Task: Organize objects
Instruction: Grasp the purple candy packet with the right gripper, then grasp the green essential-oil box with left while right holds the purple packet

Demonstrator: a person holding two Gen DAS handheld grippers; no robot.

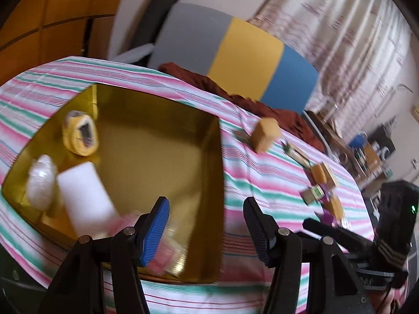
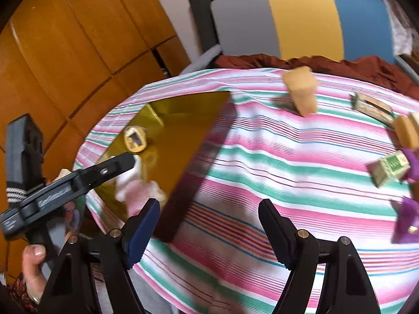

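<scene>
Now | both grippers' fingers spread, empty | gold tin (image 1: pixel 157 141) long axis toward chair (image 1: pixel 235 60)

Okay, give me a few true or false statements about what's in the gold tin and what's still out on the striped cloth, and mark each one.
1. The gold tin already holds several items, including a white block. True.
2. The left claw grips a tan block. False: nothing is between its jaws.
3. A tan block stands on the striped cloth outside the tin. True.
4. The green carton lies inside the tin. False: it is on the cloth.
5. The right claw is open. True.
</scene>
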